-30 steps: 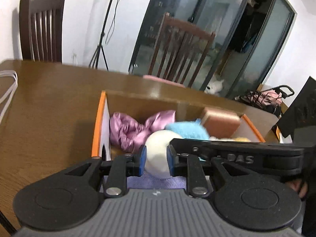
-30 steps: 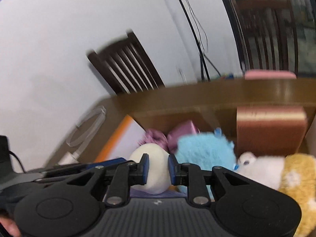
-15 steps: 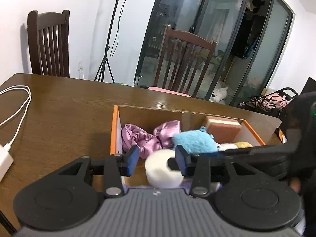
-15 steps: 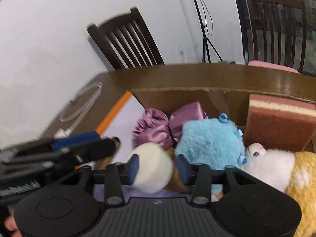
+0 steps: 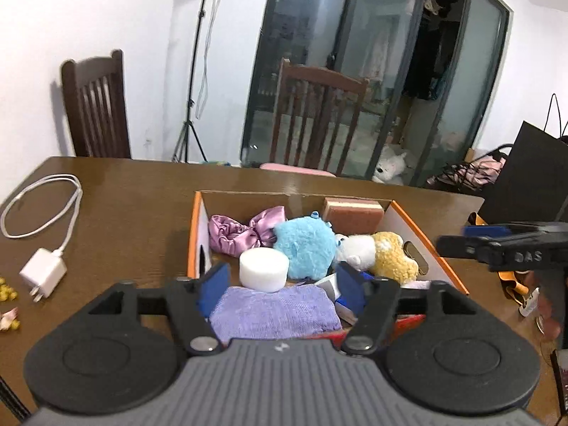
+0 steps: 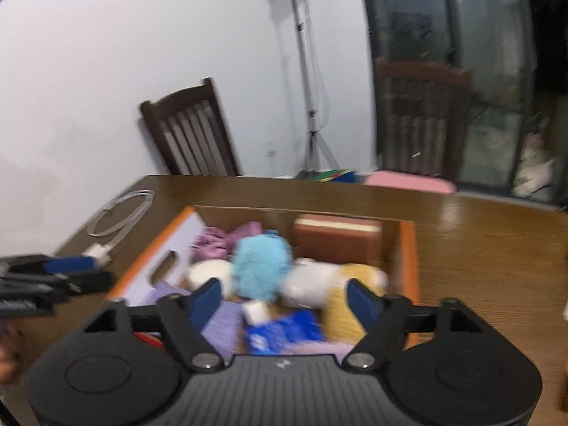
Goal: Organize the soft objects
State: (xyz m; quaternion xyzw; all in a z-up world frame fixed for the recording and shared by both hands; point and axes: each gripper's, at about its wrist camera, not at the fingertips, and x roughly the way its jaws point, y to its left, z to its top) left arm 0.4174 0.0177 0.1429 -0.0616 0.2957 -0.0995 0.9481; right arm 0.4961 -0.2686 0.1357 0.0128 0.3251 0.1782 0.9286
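An orange-edged cardboard box [image 5: 193,234] [image 6: 408,248] on the wooden table holds soft things: a white foam cylinder [image 5: 263,269] [image 6: 207,271], a blue plush [image 5: 305,245] [image 6: 262,266], a pink satin scrunchie [image 5: 245,230], a white and yellow plush [image 5: 376,252], a brown sponge [image 5: 351,211] [image 6: 335,239] and a folded purple cloth [image 5: 275,314]. My left gripper [image 5: 280,289] is open and empty, above the box's near end. My right gripper [image 6: 284,300] is open and empty, over the box from its other side; this view is blurred.
A white charger with its coiled cable [image 5: 44,273] [image 6: 117,220] lies on the table left of the box. Small yellow bits [image 5: 7,294] sit at the left edge. A black bag [image 5: 525,177] stands at the right. Chairs [image 5: 96,113] stand behind the table.
Both grippers, shut together on the white foam cylinder, have opened and drawn back and up. The cylinder now rests in the box beside the blue plush.
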